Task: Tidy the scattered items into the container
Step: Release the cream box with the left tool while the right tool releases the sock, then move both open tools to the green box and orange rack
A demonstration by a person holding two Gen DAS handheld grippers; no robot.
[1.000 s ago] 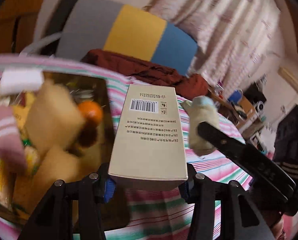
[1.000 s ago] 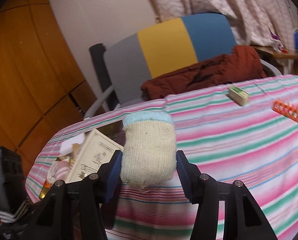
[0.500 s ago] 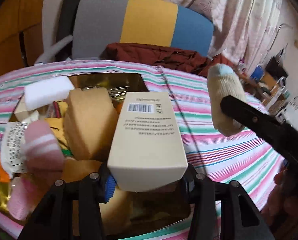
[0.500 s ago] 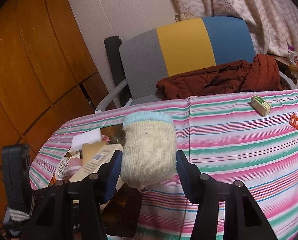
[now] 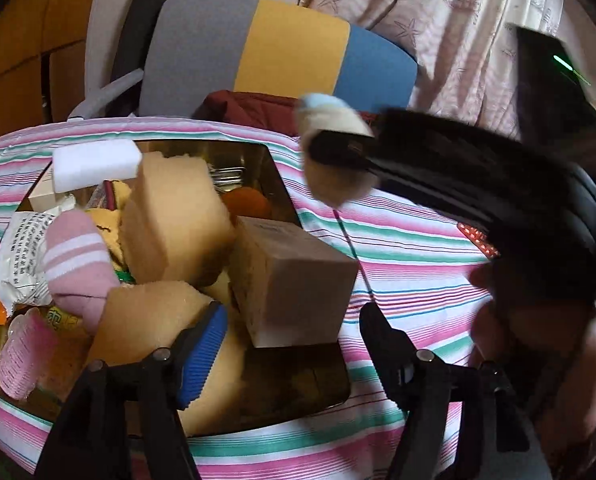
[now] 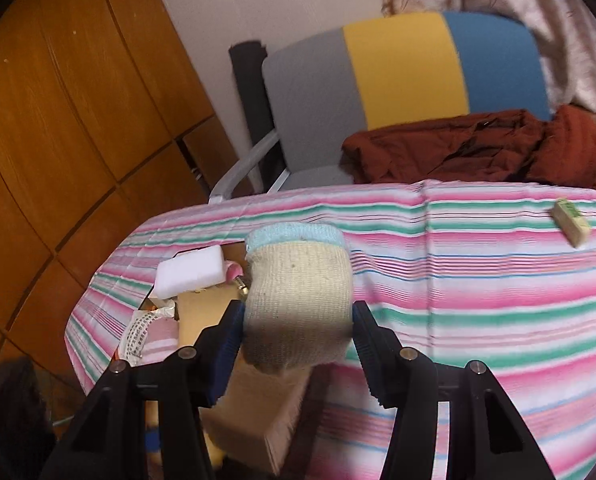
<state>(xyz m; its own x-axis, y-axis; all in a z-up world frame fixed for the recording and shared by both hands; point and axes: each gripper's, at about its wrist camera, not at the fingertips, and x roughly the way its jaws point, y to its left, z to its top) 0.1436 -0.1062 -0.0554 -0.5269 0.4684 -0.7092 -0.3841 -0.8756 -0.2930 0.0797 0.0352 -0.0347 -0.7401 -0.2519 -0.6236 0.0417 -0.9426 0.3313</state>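
Note:
A gold tray [image 5: 276, 184] on the striped table holds sponges, a pink sock [image 5: 78, 264], a white foam block [image 5: 94, 162] and packets. The beige carton [image 5: 294, 276] lies in the tray, clear of my left gripper [image 5: 294, 344], whose jaws are opening with nothing pressed between them. My right gripper [image 6: 298, 334] is shut on a cream sock with a light blue cuff [image 6: 298, 304], hanging over the tray's right side. From the left wrist view that sock [image 5: 334, 160] shows above the tablecloth beside the tray.
A small green-and-cream box [image 6: 572, 226] lies on the striped cloth at the far right. A grey, yellow and blue chair [image 5: 274, 52] with a dark red garment [image 6: 478, 152] stands behind the table. A person's hand [image 5: 538, 340] shows at right.
My left gripper let go of the beige carton, which dropped into the tray. My right gripper carried the cream sock leftward toward the tray.

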